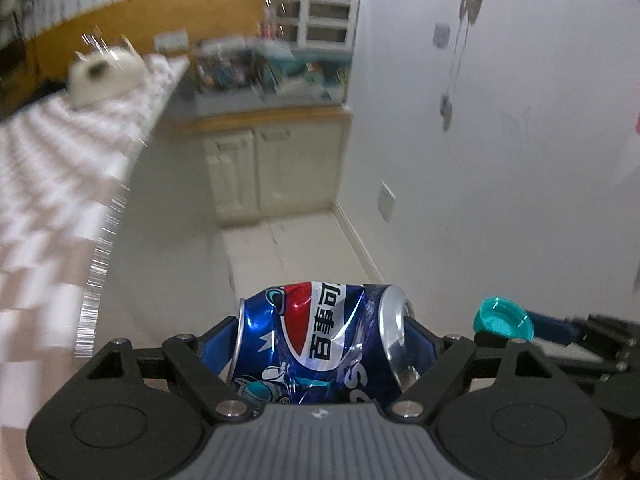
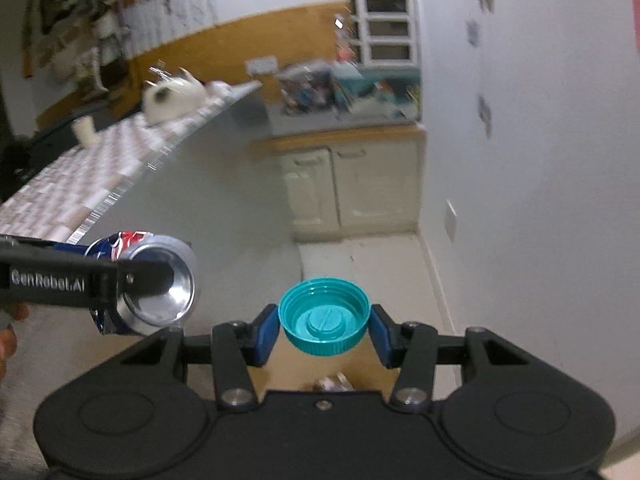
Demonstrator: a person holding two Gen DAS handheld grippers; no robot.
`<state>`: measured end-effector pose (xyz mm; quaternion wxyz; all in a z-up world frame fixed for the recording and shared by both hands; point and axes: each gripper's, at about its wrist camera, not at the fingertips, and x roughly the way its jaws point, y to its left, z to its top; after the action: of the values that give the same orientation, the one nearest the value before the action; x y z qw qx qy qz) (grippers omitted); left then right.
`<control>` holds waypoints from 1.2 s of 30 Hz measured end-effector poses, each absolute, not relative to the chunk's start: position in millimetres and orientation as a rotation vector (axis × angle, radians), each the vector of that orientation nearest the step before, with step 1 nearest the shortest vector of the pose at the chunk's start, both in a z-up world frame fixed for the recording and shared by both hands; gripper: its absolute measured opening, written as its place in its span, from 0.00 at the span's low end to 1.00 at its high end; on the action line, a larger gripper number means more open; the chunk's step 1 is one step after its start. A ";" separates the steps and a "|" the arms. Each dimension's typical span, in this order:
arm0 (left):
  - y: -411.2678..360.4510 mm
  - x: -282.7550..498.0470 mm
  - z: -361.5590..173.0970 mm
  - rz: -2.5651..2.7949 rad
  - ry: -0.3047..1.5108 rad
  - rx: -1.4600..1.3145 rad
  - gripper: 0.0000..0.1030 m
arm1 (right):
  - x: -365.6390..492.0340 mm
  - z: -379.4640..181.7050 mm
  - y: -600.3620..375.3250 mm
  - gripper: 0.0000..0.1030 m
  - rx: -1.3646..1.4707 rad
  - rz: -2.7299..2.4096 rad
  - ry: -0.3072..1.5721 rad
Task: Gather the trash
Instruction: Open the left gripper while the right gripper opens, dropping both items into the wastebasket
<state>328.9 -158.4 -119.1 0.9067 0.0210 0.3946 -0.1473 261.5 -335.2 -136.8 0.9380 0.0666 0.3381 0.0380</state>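
A crushed blue Pepsi can (image 1: 320, 340) lies crosswise between the blue pads of my left gripper (image 1: 324, 336), which is shut on it, end to end. The same can (image 2: 156, 284) shows at the left of the right wrist view, its silver bottom facing the camera. My right gripper (image 2: 324, 328) is shut on a teal bottle cap (image 2: 324, 316), open side up. That cap (image 1: 503, 318) also appears at the right of the left wrist view. Both grippers are held in the air off the table's side, pointing down toward the floor. Below the cap lies a brown cardboard surface (image 2: 360, 376) with a crumpled shiny item (image 2: 332, 383) on it.
A long table with a checked cloth (image 2: 80, 184) runs along the left, with a white cup (image 2: 84, 130) and a white rounded object (image 2: 172, 98) on it. A cream cabinet (image 2: 352, 184) with a cluttered top stands at the back against the white wall (image 2: 520, 160).
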 end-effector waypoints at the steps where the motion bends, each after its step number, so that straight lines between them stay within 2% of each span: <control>1: -161.4 336.1 -126.3 -0.315 0.841 0.026 0.83 | 264.4 -143.4 -338.0 0.48 0.142 0.069 0.708; 7: -167.8 377.0 -171.2 -0.347 0.986 -0.071 0.83 | 285.4 -182.5 -352.8 0.48 0.179 0.036 0.815; 12: -161.2 401.2 -195.1 -0.336 1.036 -0.150 0.84 | 305.8 -208.6 -348.4 0.48 0.186 0.044 0.883; 15: -153.8 413.5 -208.2 -0.296 1.079 -0.208 0.94 | 315.9 -220.6 -342.5 0.48 0.185 0.058 0.911; 24: -147.6 418.2 -215.4 -0.196 1.136 -0.134 1.00 | 344.8 -247.9 -328.1 0.49 0.214 0.108 0.948; 26: -146.7 418.7 -218.1 -0.176 1.146 -0.116 1.00 | 349.2 -251.0 -326.8 0.65 0.236 0.135 0.936; 27: -146.3 419.1 -220.0 -0.168 1.151 -0.110 1.00 | 350.6 -252.1 -325.7 0.78 0.239 0.135 0.925; 28: -145.8 419.5 -221.8 -0.161 1.157 -0.105 1.00 | 351.9 -252.7 -324.4 0.82 0.229 0.131 0.922; 36: -148.2 414.4 -230.2 -0.155 1.176 -0.054 1.00 | 345.9 -254.7 -328.2 0.82 0.191 0.122 0.958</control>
<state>414.4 -148.2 -230.2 0.8289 -0.0253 0.5540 -0.0730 345.9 -328.2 -254.7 0.8813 0.0919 0.4599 0.0587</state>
